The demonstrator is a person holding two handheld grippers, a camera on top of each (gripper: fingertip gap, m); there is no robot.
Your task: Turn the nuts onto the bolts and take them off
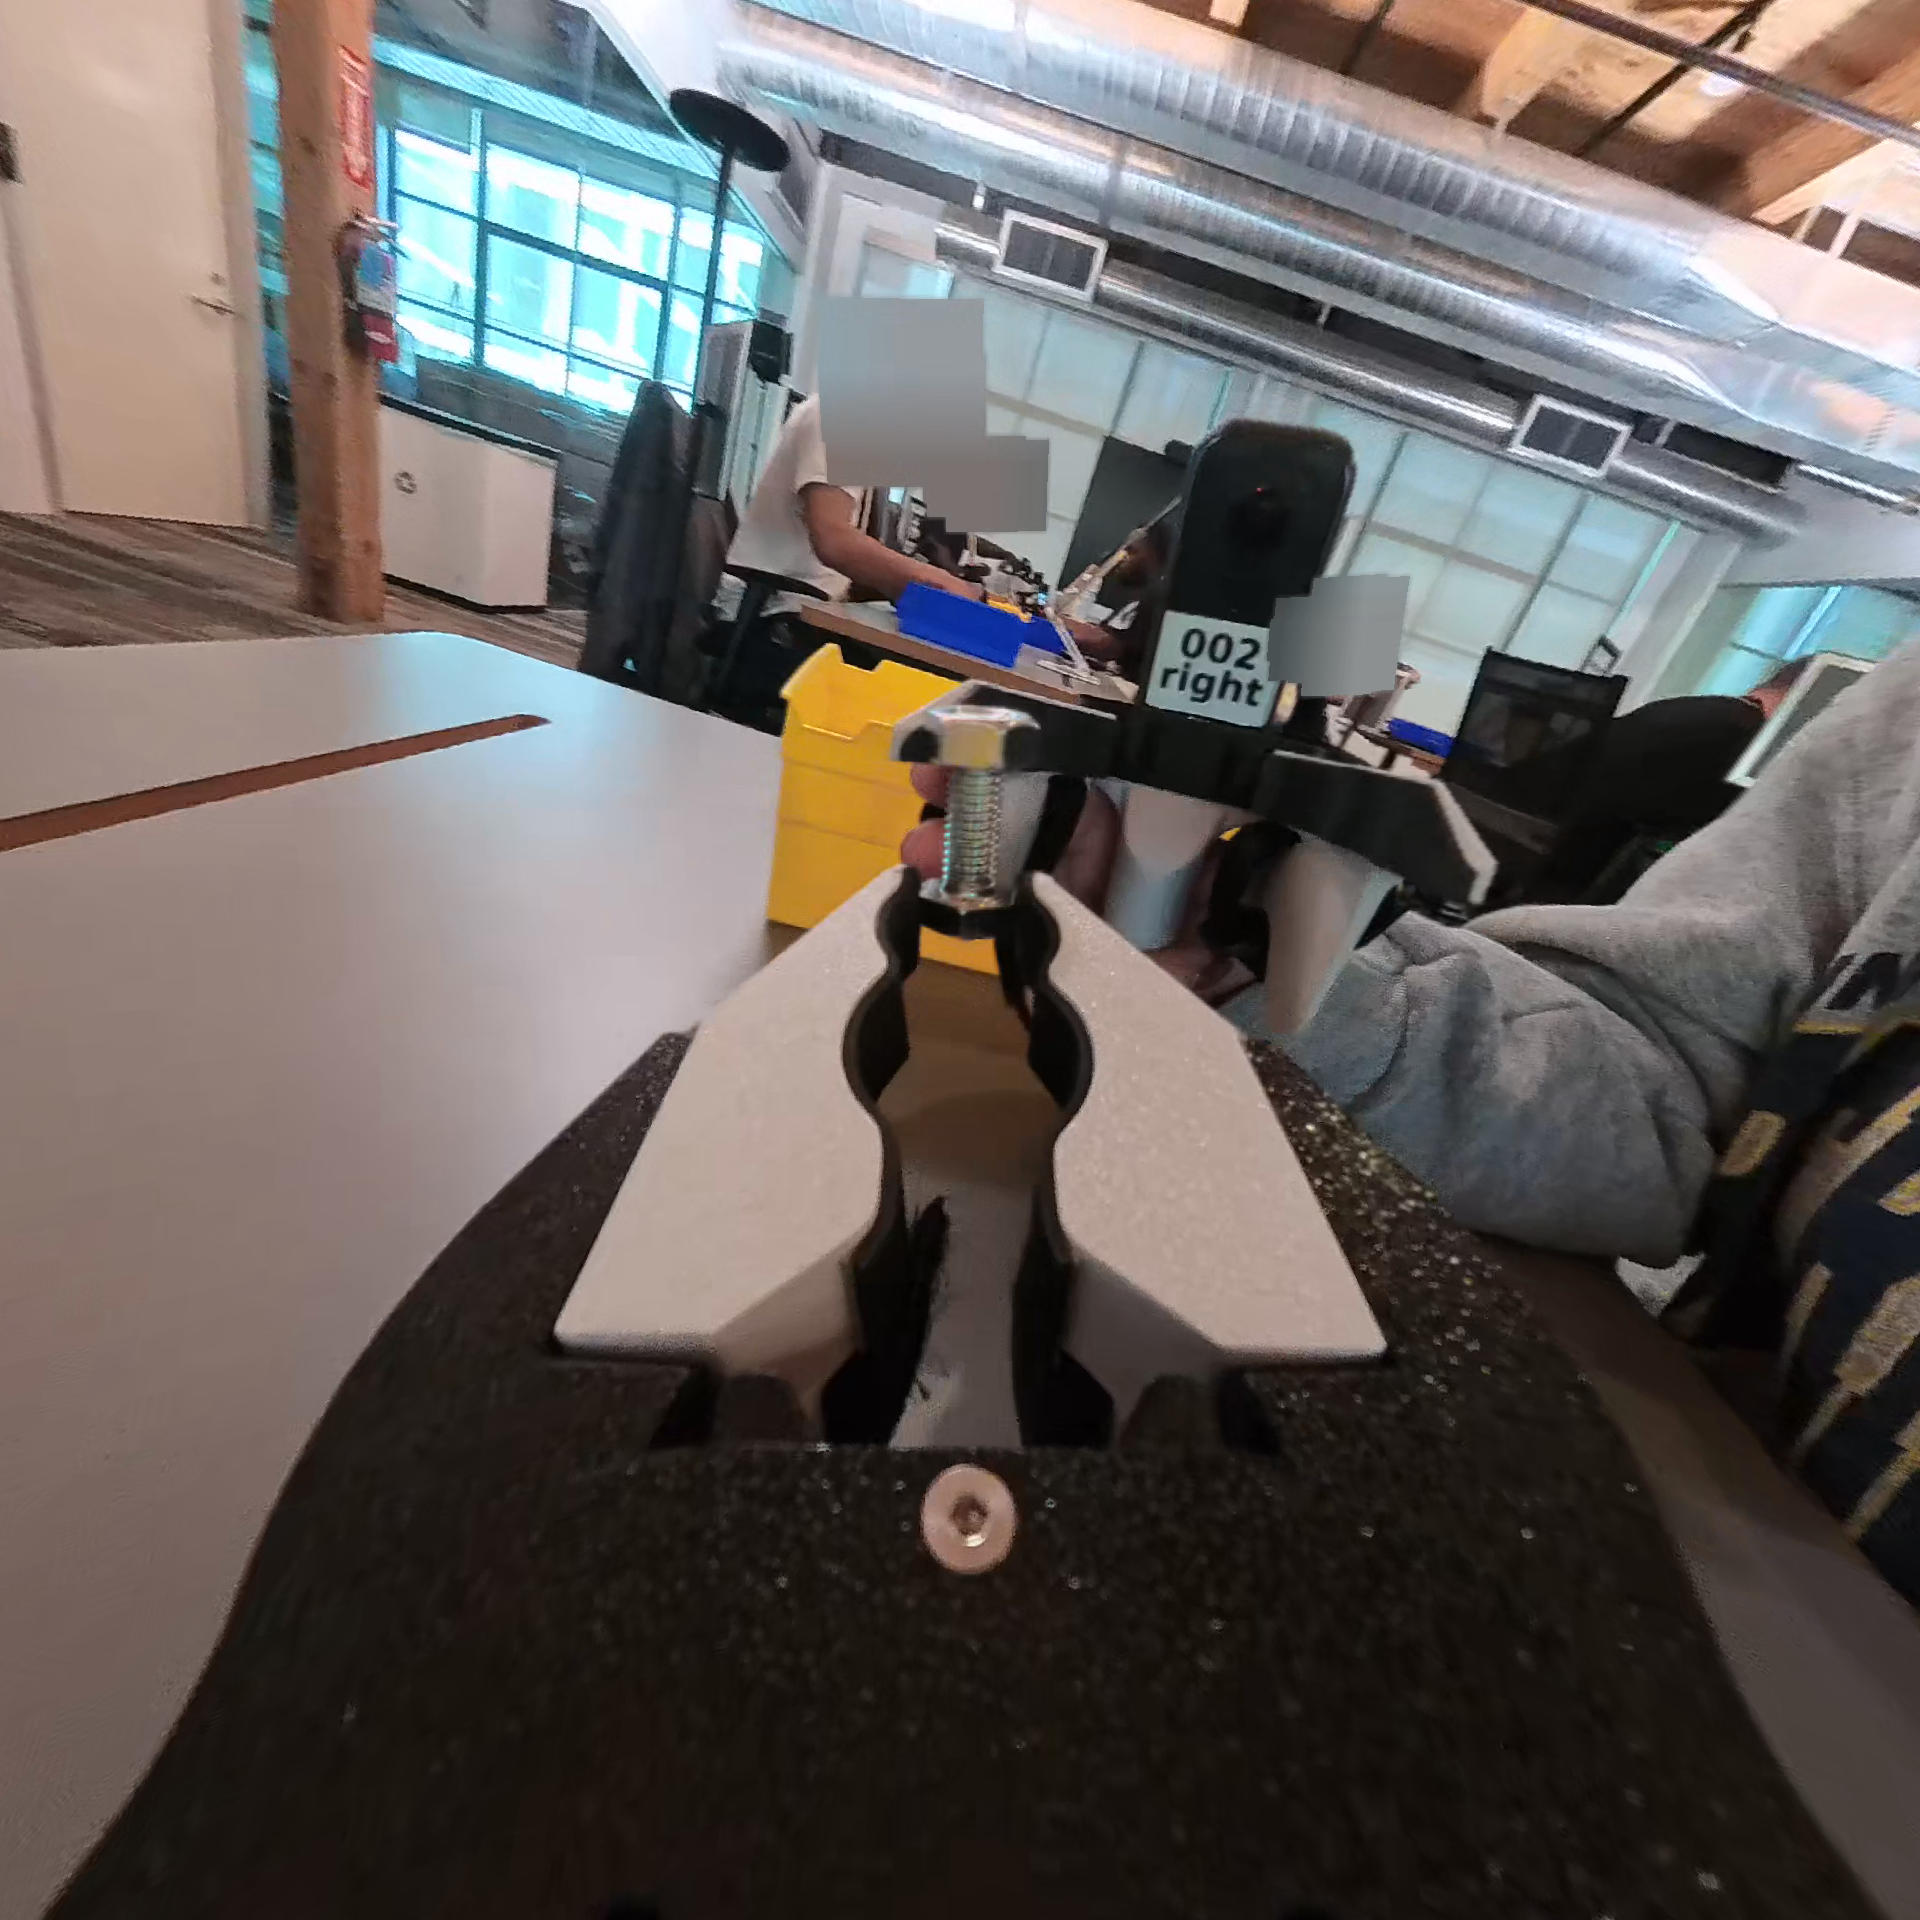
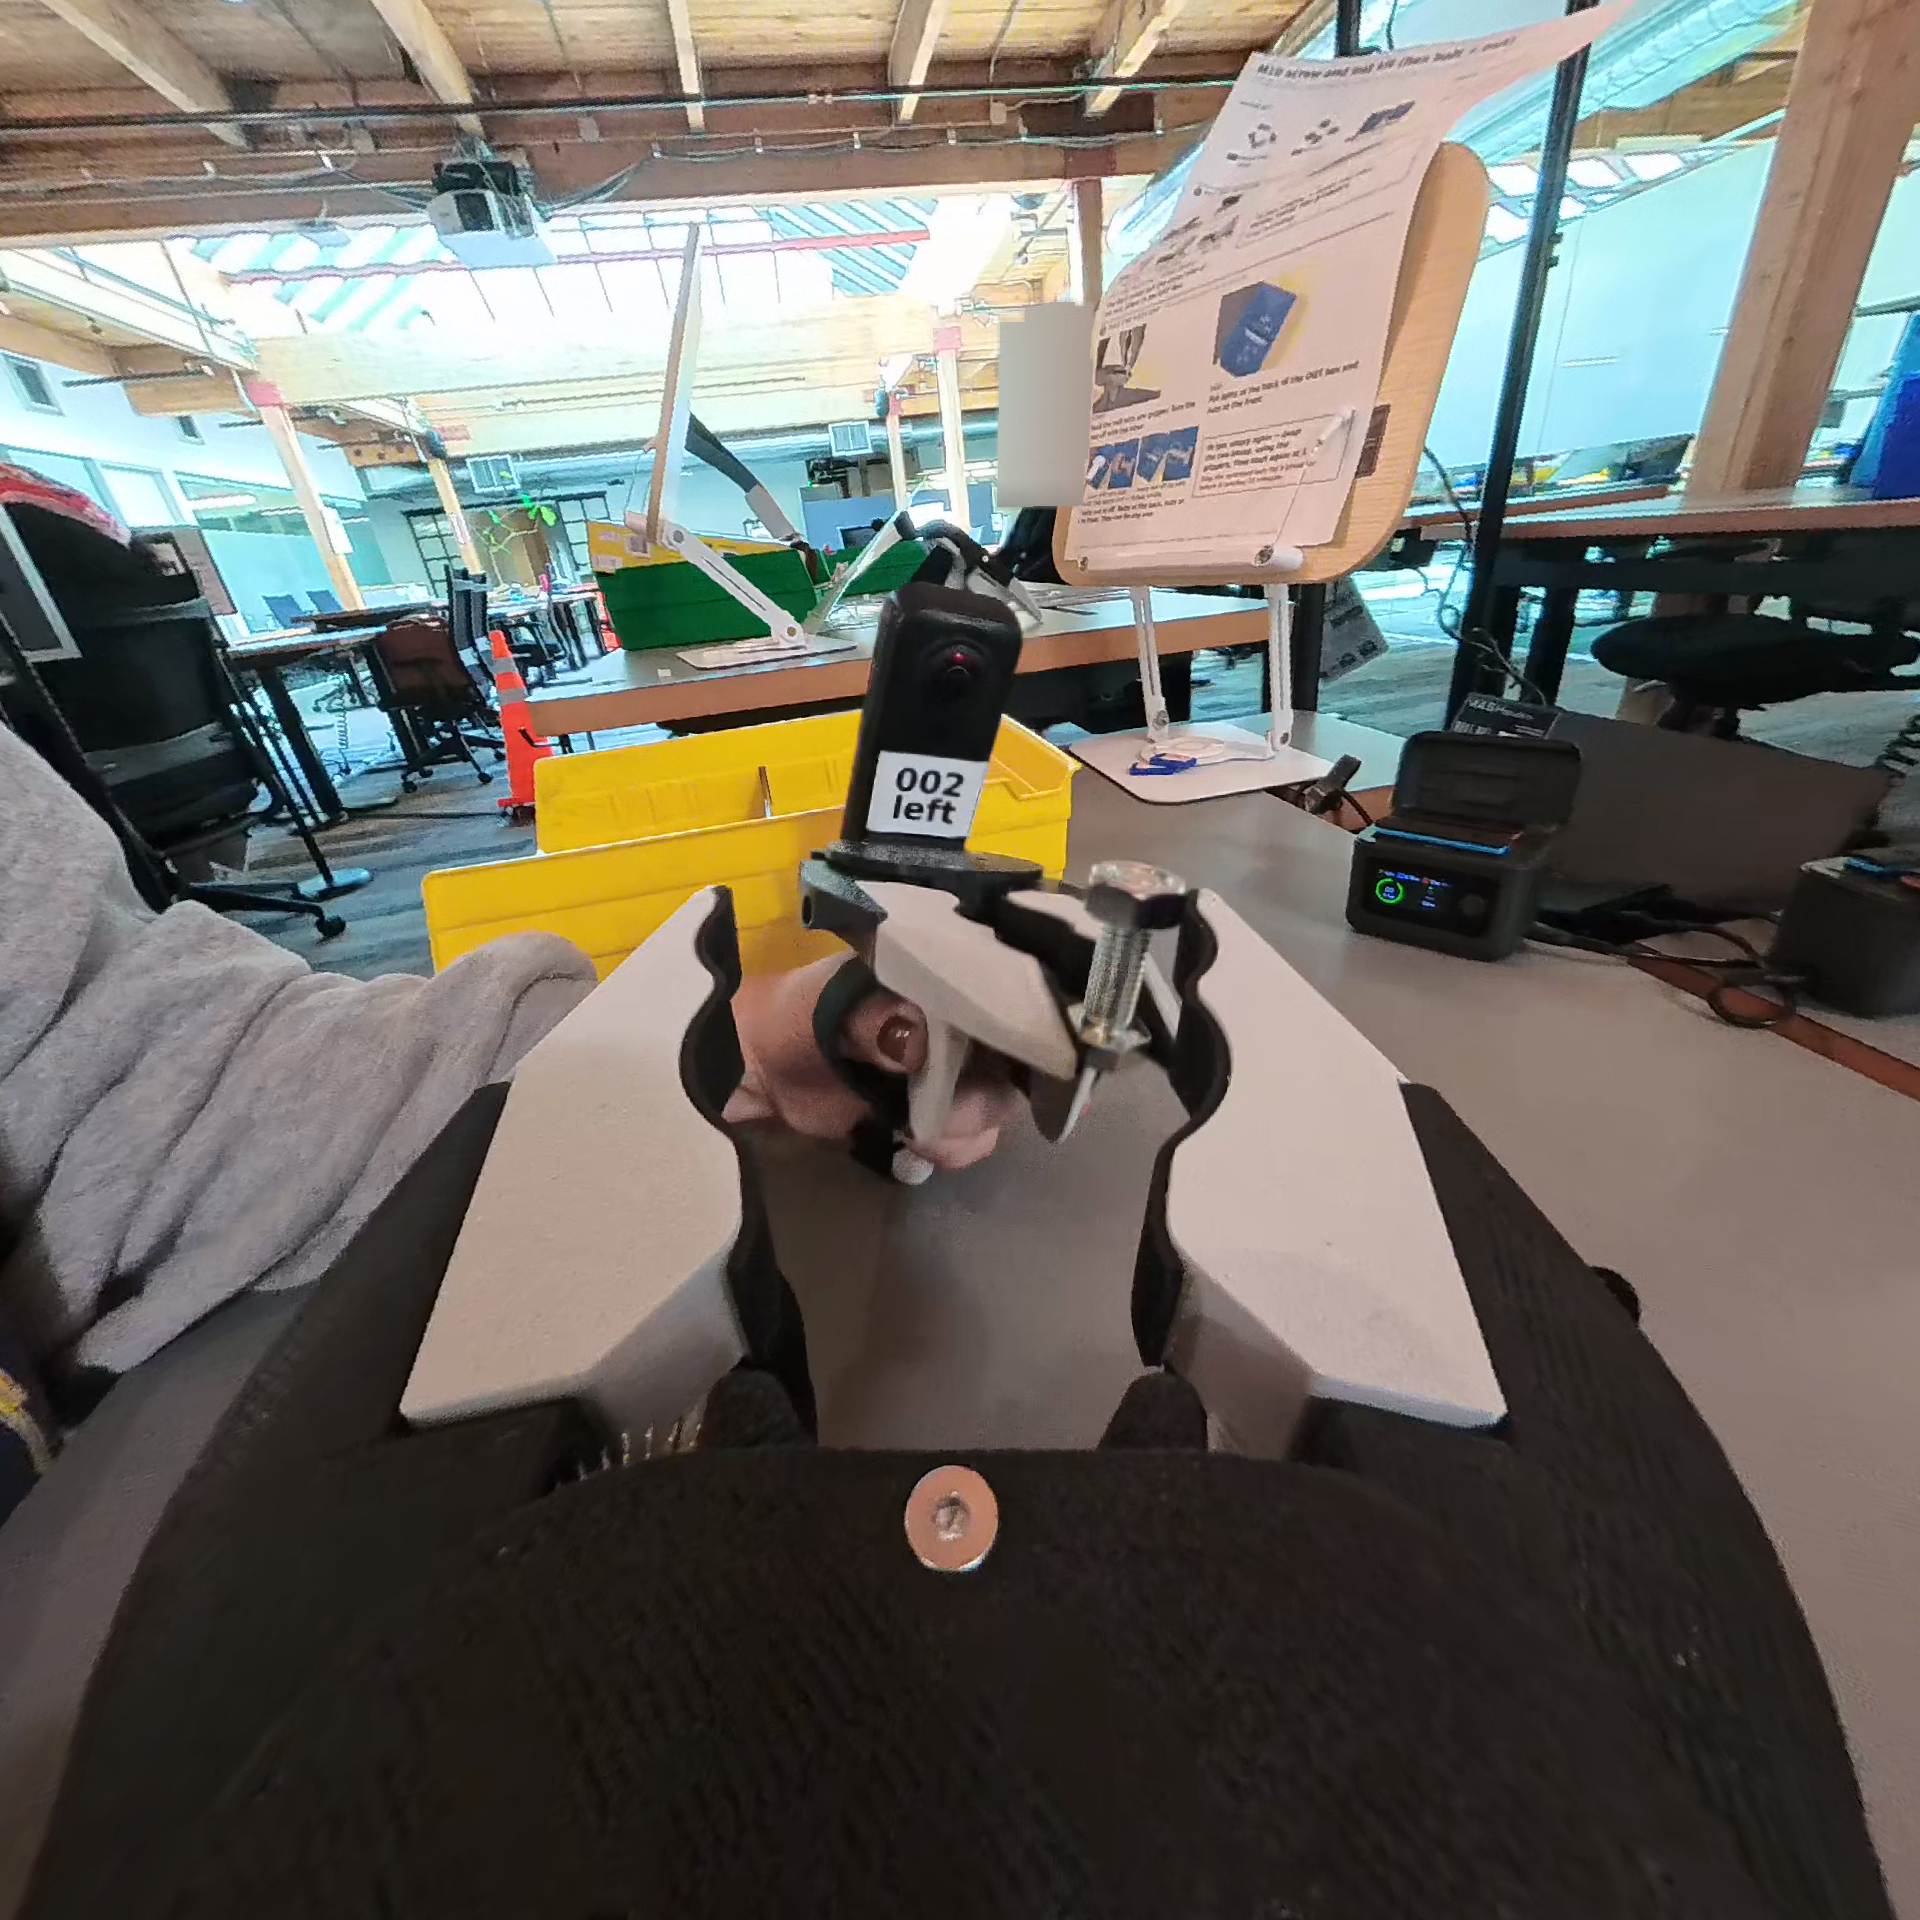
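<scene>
A silver bolt point(image 1: 966, 821) stands upright, head up, with a nut point(image 1: 961, 896) on its lower end. My left gripper point(image 1: 966, 891) is shut on that nut, held above the grey table point(image 1: 312, 987). My right gripper point(image 1: 1184, 795) faces it, open, with one fingertip point(image 1: 914, 743) right beside the bolt head. In the right wrist view my right gripper point(image 2: 961, 920) is open and empty. The bolt point(image 2: 1117, 966) stands between its fingers, close to the right finger point(image 2: 1278, 1091). The left gripper point(image 2: 1096, 1049) holds the nut point(image 2: 1112, 1039) there.
Yellow bins point(image 2: 665, 831) stand just behind the grippers, also in the left wrist view point(image 1: 831, 790). A sheet on a wooden stand point(image 2: 1257, 343) and a black case with a lit screen point(image 2: 1455, 862) stand at the right. Grey sleeves point(image 1: 1507, 1049) reach in. People sit at a far desk. The gap from one gripper's tips to the other's is roughly 4 cm.
</scene>
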